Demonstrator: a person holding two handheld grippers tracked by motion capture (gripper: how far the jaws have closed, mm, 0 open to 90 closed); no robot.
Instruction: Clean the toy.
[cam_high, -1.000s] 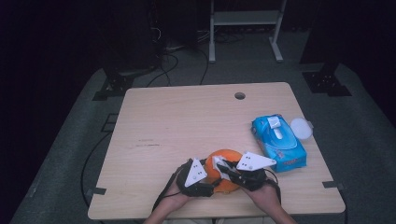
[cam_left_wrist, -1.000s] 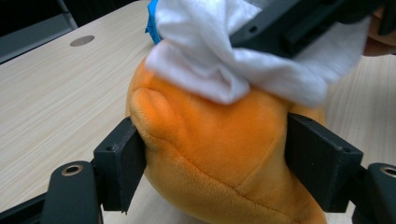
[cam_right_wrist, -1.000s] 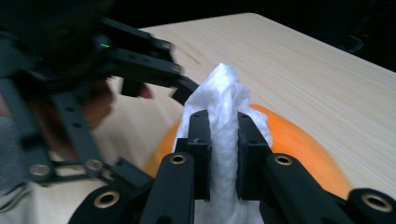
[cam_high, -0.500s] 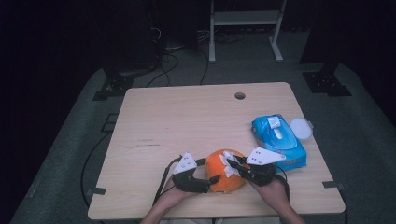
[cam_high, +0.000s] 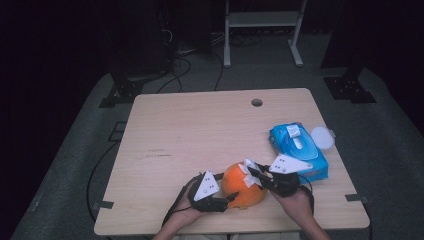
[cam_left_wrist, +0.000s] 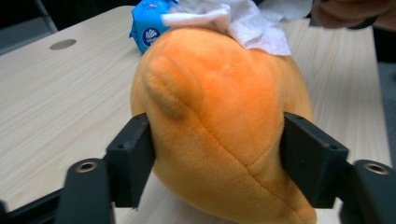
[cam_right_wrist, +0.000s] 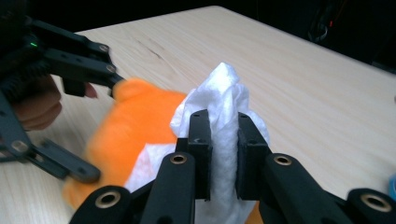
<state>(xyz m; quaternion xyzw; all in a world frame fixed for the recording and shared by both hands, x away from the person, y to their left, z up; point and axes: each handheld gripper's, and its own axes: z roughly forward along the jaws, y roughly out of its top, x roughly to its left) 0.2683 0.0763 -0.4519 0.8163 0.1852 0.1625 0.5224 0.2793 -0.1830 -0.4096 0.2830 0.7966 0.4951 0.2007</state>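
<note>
The left claw (cam_left_wrist: 217, 154) pressed both pads against the sides of the orange plush toy (cam_left_wrist: 219, 126), its jaws having just closed further on it. Just beyond, the right claw (cam_right_wrist: 223, 154) pinched a white wipe (cam_right_wrist: 224, 107) tight, touching the toy's top on the table (cam_high: 200, 130).

Left gripper (cam_high: 231, 198) lies low at the near table edge, jaws pointing toward the right gripper; both pads press the flanks of the orange plush toy (cam_left_wrist: 219, 121), having just been closing on it. Right gripper (cam_high: 251, 172) points back toward the left one, jaws nearly together, clamped on a white wipe (cam_right_wrist: 224, 116). Both forearms enter from the bottom edge, close together.
</note>
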